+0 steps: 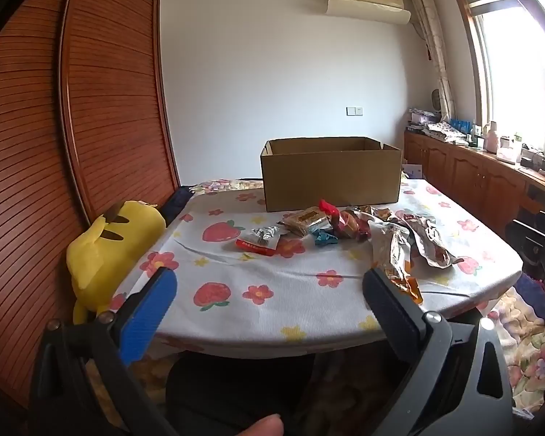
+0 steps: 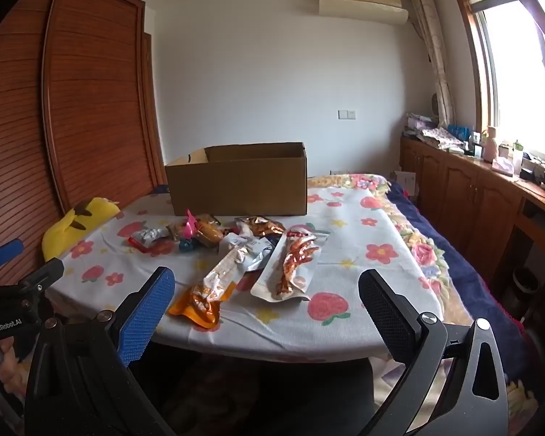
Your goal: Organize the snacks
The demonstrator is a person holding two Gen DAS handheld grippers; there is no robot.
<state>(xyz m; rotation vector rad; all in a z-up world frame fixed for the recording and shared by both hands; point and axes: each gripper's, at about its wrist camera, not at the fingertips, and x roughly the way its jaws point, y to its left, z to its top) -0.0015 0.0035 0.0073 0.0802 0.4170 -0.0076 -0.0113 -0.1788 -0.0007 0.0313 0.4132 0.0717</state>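
Both pairs of jaws are spread wide with nothing held between them. The left gripper [image 1: 269, 290], with one blue-padded finger [image 1: 149, 312] and one black-padded finger [image 1: 388, 305], is held level short of the near edge of the table covered in a white cloth printed with strawberries and flowers [image 1: 272, 312]. A fingertip of the holding hand is seen at the bottom edge of the left view. The right gripper [image 2: 267, 290] is held in the same pose, level and short of the near table edge [image 2: 309, 341], and the left gripper's body with a hand on its handle is seen at the left of its view.

Nearest the grippers, two long snack pouches are laid on the cloth: an orange-and-silver foil pouch [image 2: 214, 283] and, just beside it, a clear-fronted white pouch showing reddish chicken feet [image 2: 290, 269]. Beyond them a loose cluster of small snacks is spread: a red-and-silver packet [image 1: 259, 239], a small teal wrapped sweet [image 1: 323, 237], a wrapped brown cake [image 1: 305, 219] and a red-topped wrapped pastry [image 1: 345, 223].

Behind the cluster, an open brown cardboard box [image 1: 330, 176] is stood upright on the table, near the snacks; its contents cannot be told. A yellow plush toy [image 1: 109, 250] is wedged between the table's left side and a wooden louvred wardrobe [image 1: 91, 109].
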